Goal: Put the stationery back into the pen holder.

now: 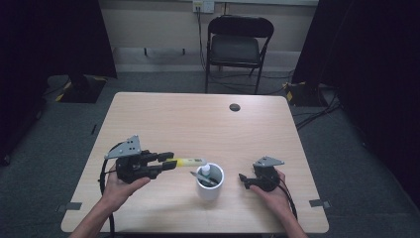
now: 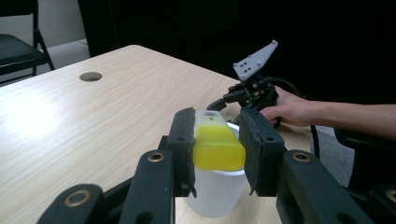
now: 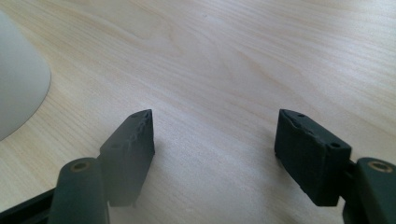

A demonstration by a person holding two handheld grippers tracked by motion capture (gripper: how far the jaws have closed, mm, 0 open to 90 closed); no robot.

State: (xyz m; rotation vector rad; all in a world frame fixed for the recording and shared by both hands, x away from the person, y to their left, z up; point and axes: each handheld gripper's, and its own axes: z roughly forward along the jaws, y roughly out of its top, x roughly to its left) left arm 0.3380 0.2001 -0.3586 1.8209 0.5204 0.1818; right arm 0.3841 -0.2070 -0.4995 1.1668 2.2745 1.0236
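Observation:
A yellow, flat-sided marker-like object (image 1: 190, 161) with a pale tip is held level, and my left gripper (image 1: 168, 161) is shut on its yellow end. Its tip reaches over the rim of a white cup (image 1: 210, 191) at the table's front middle. In the left gripper view the pads (image 2: 184, 140) press on both sides of the yellow object (image 2: 218, 149), with the cup (image 2: 215, 191) just beneath. The cup holds a small white item and a grey stick-like one. Right of the cup, my right gripper (image 1: 243, 179) rests low on the table, open, nothing between its jaws (image 3: 212, 135).
The light wooden table (image 1: 198, 119) has a round cable hole (image 1: 235, 107) near its far edge. A black folding chair (image 1: 237, 44) stands behind the table. In the right gripper view the cup's wall (image 3: 18, 88) curves in at the left.

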